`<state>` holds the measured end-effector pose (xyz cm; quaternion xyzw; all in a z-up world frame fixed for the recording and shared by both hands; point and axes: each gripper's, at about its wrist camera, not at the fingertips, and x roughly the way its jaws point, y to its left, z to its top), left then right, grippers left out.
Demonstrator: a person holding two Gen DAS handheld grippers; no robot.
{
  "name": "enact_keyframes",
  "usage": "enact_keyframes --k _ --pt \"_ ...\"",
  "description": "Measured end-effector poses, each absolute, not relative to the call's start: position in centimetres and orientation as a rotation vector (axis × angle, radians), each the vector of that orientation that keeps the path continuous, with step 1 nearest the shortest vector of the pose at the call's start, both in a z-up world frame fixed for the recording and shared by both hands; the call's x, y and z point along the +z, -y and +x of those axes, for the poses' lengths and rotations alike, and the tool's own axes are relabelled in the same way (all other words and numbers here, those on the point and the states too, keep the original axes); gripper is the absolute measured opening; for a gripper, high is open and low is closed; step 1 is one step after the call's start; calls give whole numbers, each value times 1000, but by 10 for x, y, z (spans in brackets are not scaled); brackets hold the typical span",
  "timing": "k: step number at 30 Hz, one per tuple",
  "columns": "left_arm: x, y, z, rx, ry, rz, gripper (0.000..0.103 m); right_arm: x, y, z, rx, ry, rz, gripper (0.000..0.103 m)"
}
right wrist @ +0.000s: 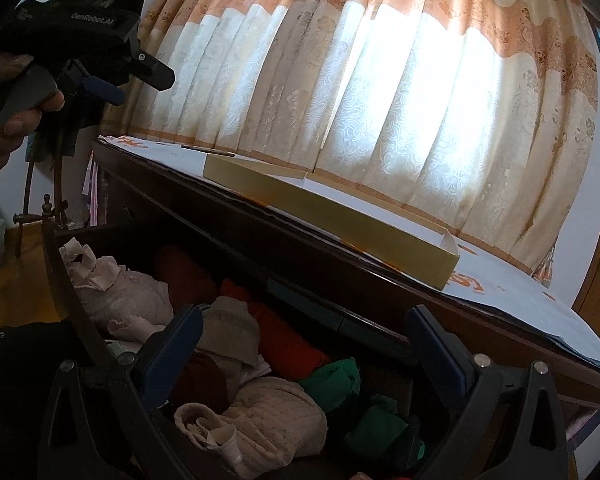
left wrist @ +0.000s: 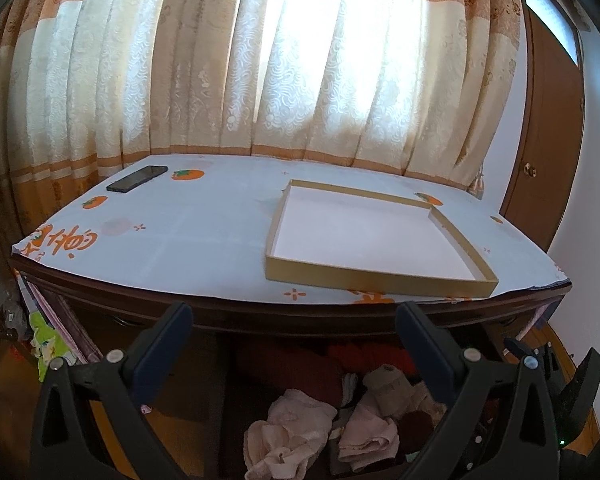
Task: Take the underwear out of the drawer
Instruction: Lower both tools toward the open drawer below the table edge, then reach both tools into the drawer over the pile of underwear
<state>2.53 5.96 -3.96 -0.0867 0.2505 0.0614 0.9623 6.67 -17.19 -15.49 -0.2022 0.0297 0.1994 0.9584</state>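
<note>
The open drawer (right wrist: 70,288) sits under the dresser top and holds several crumpled garments. In the left wrist view, pale pink underwear (left wrist: 290,426) lies below my left gripper (left wrist: 296,322), which is open and holds nothing, its fingers well above the clothes. A dark red garment (left wrist: 300,366) lies further back. In the right wrist view, my right gripper (right wrist: 306,322) hangs open and holds nothing, over a cream dotted garment (right wrist: 272,420), a red one (right wrist: 288,344) and a green one (right wrist: 336,380). A hand holds the left gripper (right wrist: 140,84) high at the upper left.
The dresser top (left wrist: 204,240) wears a white cloth with orange prints. On it lie a shallow gold box (left wrist: 380,280) at the right and a dark phone (left wrist: 137,179) at the back left. Curtains (left wrist: 300,80) hang behind. A brown door (left wrist: 548,140) stands to the right.
</note>
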Motion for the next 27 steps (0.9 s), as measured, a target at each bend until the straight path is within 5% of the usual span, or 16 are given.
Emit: enact_keyframes --k 27 --pt "-32 -65 19 109 -504 -169 103 -157 165 64 446 -263 -422 102"
